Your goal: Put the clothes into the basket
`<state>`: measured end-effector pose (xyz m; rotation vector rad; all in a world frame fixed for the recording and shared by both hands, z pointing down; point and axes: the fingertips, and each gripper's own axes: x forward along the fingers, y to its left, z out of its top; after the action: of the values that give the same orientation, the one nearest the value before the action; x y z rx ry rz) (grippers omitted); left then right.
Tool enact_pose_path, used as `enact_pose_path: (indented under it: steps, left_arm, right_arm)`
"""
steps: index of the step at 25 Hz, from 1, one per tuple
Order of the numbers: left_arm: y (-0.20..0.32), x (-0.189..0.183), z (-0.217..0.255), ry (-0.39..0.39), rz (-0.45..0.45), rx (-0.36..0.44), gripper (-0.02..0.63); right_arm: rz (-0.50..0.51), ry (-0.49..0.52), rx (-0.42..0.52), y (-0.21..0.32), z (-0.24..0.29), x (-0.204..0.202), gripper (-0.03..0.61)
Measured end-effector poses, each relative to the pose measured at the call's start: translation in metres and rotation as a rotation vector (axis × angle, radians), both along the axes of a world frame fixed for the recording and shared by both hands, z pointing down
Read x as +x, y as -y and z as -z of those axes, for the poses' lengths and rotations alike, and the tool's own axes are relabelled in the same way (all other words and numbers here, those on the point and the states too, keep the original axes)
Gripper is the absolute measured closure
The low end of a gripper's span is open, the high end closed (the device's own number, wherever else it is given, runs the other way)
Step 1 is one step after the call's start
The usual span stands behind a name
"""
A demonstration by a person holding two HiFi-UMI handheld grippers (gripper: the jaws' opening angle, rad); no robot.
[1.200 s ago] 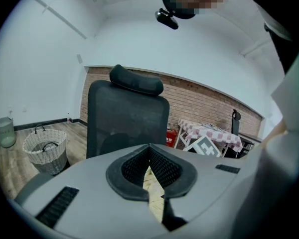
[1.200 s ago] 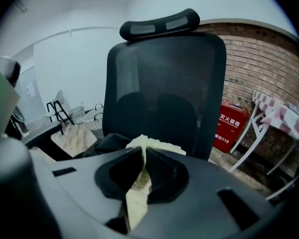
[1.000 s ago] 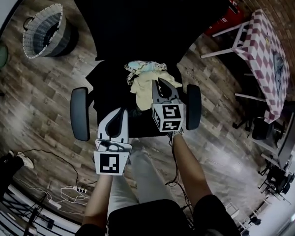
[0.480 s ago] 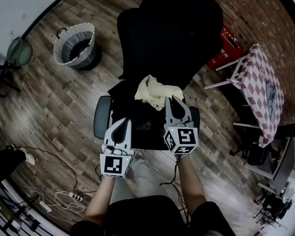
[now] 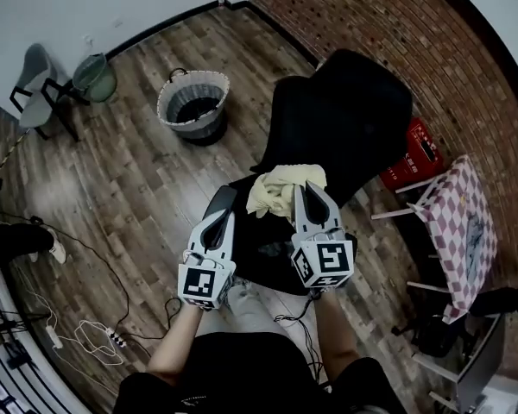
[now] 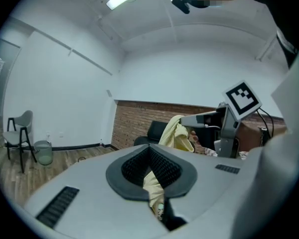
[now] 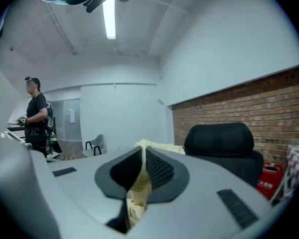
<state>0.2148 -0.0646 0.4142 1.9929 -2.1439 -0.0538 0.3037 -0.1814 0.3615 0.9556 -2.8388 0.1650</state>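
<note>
A pale yellow garment (image 5: 281,188) hangs bunched over the seat of a black office chair (image 5: 341,119), and my right gripper (image 5: 309,190) is shut on it. In the right gripper view the fabric (image 7: 138,185) fills the gap between the jaws. My left gripper (image 5: 219,221) is beside it on the left, and its own view shows a strip of pale cloth (image 6: 153,185) pinched between shut jaws. That view also shows the right gripper (image 6: 209,119) with the yellow garment (image 6: 175,132) dangling. The woven basket (image 5: 194,106) stands on the floor at the far left, its inside dark.
A grey chair (image 5: 34,72) and a green bin (image 5: 95,76) stand by the far wall. A red crate (image 5: 414,153) and a checked table (image 5: 462,222) are on the right. Cables and a power strip (image 5: 99,335) lie at the left. A person (image 7: 36,114) stands in the distance.
Both grippers have risen from the chair seat, and the yellow garment has come up off the seat with the right one. The basket now lies further ahead and nearer the middle.
</note>
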Motion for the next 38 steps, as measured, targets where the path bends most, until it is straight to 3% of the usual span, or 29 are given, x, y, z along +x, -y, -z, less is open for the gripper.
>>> enact_pose_path:
  steps: [11, 20, 38]
  left_arm:
    - [-0.088, -0.081, 0.053, 0.091, 0.256, 0.036, 0.601]
    - [-0.175, -0.164, 0.072, 0.105, 0.455, 0.057, 0.601]
    - [-0.339, -0.349, 0.081, 0.142, 0.531, 0.081, 0.601]
  right_arm:
    - [0.3, 0.061, 0.039, -0.082, 0.055, -0.098, 0.548]
    - [0.514, 0.061, 0.042, -0.166, 0.068, -0.197, 0.548]
    - [0.612, 0.074, 0.011, -0.333, 0.062, -0.387, 0.548]
